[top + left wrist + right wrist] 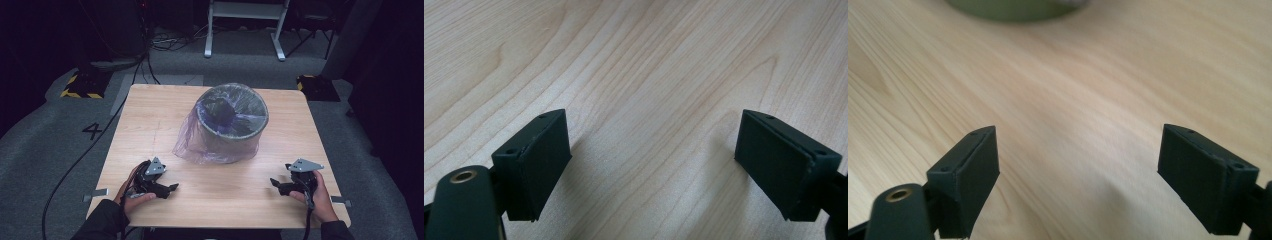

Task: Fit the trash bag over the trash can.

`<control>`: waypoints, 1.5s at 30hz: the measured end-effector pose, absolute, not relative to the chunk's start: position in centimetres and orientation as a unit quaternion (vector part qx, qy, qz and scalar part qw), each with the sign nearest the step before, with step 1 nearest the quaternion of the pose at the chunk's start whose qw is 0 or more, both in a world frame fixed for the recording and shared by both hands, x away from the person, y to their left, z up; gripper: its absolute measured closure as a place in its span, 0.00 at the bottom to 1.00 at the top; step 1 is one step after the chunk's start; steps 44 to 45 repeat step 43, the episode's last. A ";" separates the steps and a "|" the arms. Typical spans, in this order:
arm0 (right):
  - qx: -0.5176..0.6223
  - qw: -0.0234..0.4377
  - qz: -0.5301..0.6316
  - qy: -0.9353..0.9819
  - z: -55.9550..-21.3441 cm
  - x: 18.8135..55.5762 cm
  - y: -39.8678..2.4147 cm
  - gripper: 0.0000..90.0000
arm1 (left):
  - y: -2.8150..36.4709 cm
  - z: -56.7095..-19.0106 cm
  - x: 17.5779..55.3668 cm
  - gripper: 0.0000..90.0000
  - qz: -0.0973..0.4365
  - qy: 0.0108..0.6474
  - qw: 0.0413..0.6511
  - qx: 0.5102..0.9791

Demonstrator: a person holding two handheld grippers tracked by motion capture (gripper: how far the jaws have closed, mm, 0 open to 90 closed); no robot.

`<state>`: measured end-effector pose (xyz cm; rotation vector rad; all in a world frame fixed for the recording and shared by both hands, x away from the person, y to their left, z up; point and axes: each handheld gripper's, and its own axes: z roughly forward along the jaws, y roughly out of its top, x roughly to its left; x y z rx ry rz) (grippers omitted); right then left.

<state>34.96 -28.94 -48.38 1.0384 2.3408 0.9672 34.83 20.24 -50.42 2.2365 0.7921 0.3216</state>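
A grey-green round bin (pixel 233 127) stands near the middle of the wooden table (pixel 150 115), lined with a thin purple plastic bag (pixel 192 142) that drapes down its outside on the left. My left gripper (pixel 170 189) rests low at the front left of the table, held in a hand, pointing right. My right gripper (pixel 276 185) rests at the front right, pointing left. In the left gripper view the left gripper (pixel 651 155) is open over bare wood. In the right gripper view the right gripper (pixel 1078 160) is open too, with the bin's base (pixel 1013 9) at the top edge.
The table stands on grey carpet. A white frame's legs (pixel 245 30) and cables (pixel 170 42) lie beyond the far edge. Yellow-black striped blocks (pixel 82 85) sit at the far corners. A cable (pixel 75 165) trails off the left side from my left gripper.
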 end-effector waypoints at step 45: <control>0.427 0.191 0.355 0.809 -50.4 33.5 -31.7 0.16 | 20.1 -50.4 35.1 0.14 0.119 0.299 0.365 0.874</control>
